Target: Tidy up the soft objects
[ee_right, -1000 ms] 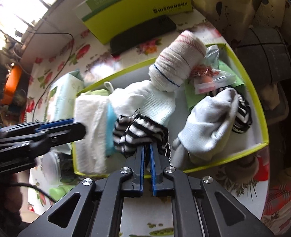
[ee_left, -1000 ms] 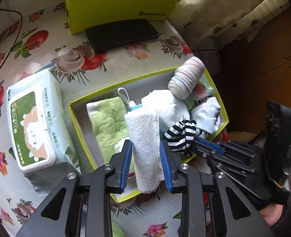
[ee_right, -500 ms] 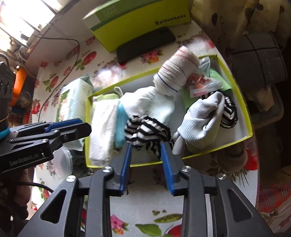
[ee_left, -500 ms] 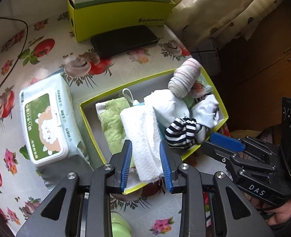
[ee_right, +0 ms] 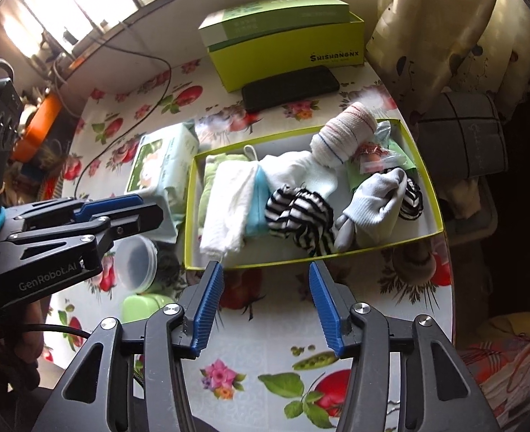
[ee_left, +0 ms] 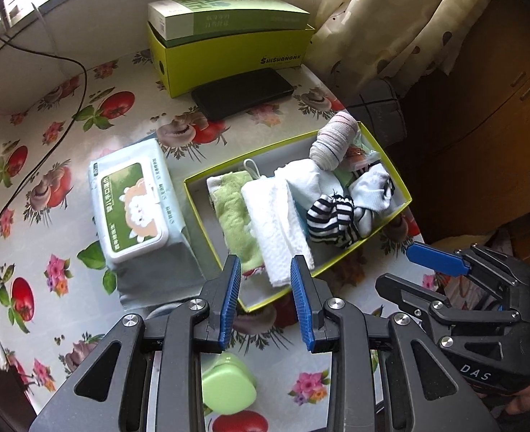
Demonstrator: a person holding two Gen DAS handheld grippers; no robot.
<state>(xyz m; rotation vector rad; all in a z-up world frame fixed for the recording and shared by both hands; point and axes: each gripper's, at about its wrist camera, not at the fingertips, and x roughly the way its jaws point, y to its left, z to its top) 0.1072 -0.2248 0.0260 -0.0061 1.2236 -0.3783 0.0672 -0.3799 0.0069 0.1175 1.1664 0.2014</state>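
A shallow yellow-green box (ee_left: 405,199) (ee_right: 189,194) on the flowered table holds soft things: a green towel (ee_left: 234,212), a folded white towel (ee_left: 277,225) (ee_right: 229,208), a black-and-white striped sock (ee_left: 331,221) (ee_right: 301,216), white socks (ee_left: 373,189) (ee_right: 373,198) and a rolled striped sock (ee_left: 333,142) (ee_right: 344,135). My left gripper (ee_left: 265,300) is open and empty, just in front of the box near the white towel. My right gripper (ee_right: 265,300) is open and empty, in front of the box.
A wet-wipes pack (ee_left: 131,203) lies left of the box. A black phone (ee_left: 243,93) and a yellow-green carton (ee_left: 229,54) sit behind. A green soap case (ee_left: 227,385) and a clear tub (ee_right: 135,262) are near the table's front. A cable (ee_left: 49,136) runs on the left.
Both grippers let go and pulled back from the box: the left released the white towel, the right released the striped sock. Both items now lie in the box.
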